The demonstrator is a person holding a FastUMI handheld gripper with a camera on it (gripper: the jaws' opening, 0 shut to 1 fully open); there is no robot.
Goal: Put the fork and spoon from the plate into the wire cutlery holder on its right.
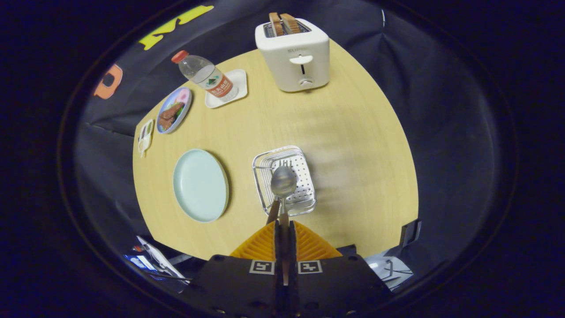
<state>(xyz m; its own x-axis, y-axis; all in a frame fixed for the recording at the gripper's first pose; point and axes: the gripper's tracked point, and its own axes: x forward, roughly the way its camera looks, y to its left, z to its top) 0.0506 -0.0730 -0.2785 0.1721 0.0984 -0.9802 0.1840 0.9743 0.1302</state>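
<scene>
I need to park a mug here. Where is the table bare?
Widest bare patch: between the toaster and wire holder, on to the table's right edge. Crowded: far left, around the bottle. The gripper is shut on the spoon.

The round pale wooden bench (344, 145) is evenly lit from above; shadows are soft and short. Strong fisheye bending is seen outward. Slight smear is noted right of the wire cutlery holder (265, 190).
</scene>
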